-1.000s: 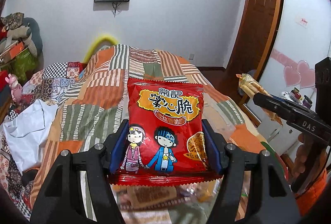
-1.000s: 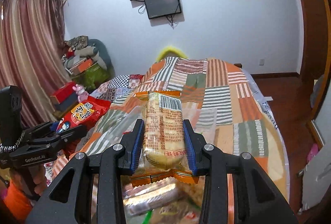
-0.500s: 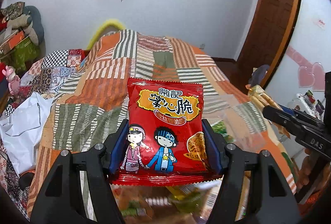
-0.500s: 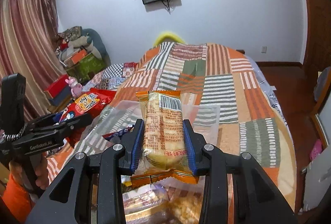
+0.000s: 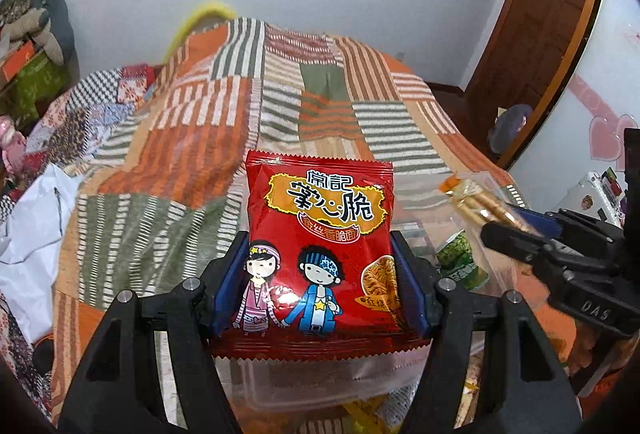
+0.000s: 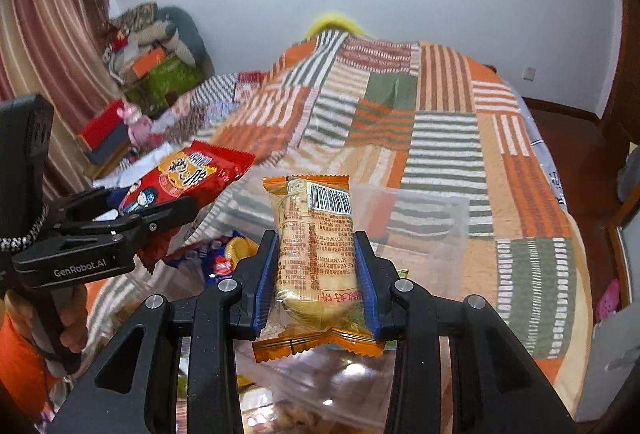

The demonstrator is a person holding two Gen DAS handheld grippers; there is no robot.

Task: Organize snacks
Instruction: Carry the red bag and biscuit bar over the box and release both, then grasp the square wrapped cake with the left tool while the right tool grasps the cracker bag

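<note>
My left gripper is shut on a red noodle-snack packet with two cartoon children printed on it, held upright over the bed. My right gripper is shut on an orange-edged clear packet of a pale cake, barcode side up. Each gripper shows in the other's view: the right gripper at the right edge with its packet, the left gripper at the left with the red packet. Clear plastic boxes lie below both grippers, with loose snacks in them.
A patchwork bedspread in orange, green and white stripes covers the bed. Blue and gold wrapped snacks lie by the box, a green packet too. White cloth lies at the bed's left. A hand grips the left handle.
Both grippers have sunk and tipped down toward the bed with their packets still held. The clear boxes and loose snacks below have come further into view.
</note>
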